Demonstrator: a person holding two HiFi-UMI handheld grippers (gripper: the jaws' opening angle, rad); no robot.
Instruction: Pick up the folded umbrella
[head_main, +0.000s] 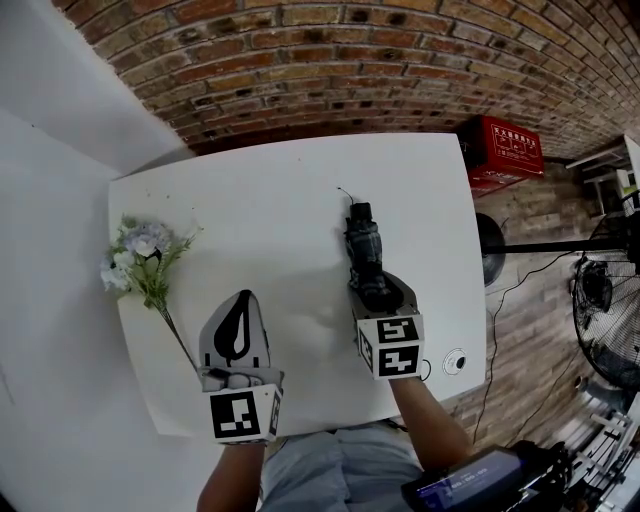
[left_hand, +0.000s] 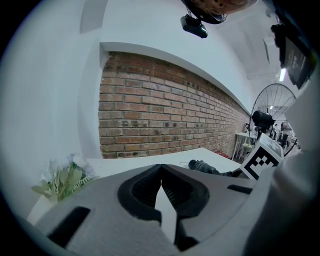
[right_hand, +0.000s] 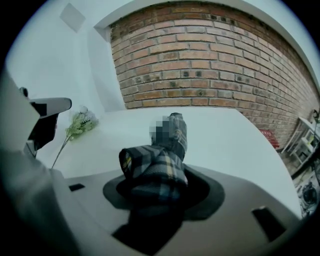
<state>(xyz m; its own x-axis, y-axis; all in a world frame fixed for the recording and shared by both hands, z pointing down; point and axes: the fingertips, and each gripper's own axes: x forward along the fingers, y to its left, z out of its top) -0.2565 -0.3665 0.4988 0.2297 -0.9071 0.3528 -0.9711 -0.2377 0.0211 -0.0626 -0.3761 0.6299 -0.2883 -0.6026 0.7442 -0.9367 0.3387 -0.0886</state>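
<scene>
— Where's the folded umbrella (head_main: 363, 245) lying?
— On the white tabletop (head_main: 260, 190); your right hand-held gripper (head_main: 375, 290) is pinching its near end. Your left hand-held gripper (head_main: 242, 298) is holding nothing, jaws pressed together. The print on the red box (head_main: 505, 150) is showing too small to read.

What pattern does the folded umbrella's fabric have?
The folded umbrella is dark plaid with pale lines, clearest in the right gripper view.

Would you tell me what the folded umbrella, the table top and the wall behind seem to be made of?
The folded umbrella looks like matte woven fabric, going by its plaid pattern and soft creases. The table top is smooth and white, probably laminate or painted board; no grain shows. The wall is rough red-brown brick with visible mortar joints.
</scene>
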